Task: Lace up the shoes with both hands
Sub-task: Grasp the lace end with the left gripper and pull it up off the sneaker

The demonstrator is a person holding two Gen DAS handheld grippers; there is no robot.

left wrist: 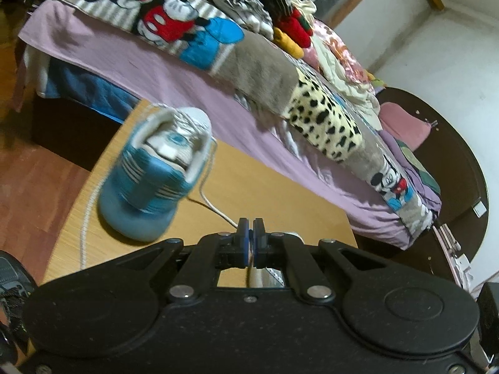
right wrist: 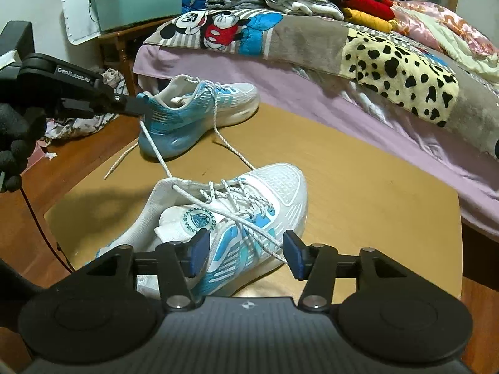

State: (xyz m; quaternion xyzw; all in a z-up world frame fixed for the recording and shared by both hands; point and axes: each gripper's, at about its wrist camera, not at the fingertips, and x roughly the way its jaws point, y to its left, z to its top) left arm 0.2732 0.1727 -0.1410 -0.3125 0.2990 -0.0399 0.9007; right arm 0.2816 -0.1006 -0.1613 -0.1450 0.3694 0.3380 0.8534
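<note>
lacing step: left lace end pulled up, right lace end not yet taken.

your left tongs [right wrist: 142, 110] are clamped on the left lace end [right wrist: 156, 149], drawn taut up from the near shoe [right wrist: 249, 218] on the table [right wrist: 374, 218]. your right tongs [right wrist: 246, 254] stand spread around the right lace end [right wrist: 265, 233], not gripping. judged next: close on that strand, then pull both evenly.

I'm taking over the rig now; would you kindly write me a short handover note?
Left gripper: shut on one lace end, pulled taut up from the near shoe.
Right gripper: open, hovering over the near shoe; the other lace end crosses between its fingers, not gripped.
Both shoes sit on the wooden table; the far shoe has loose laces.
Done: near shoe threaded.
Left: grip second end, tie, then far shoe.
</note>
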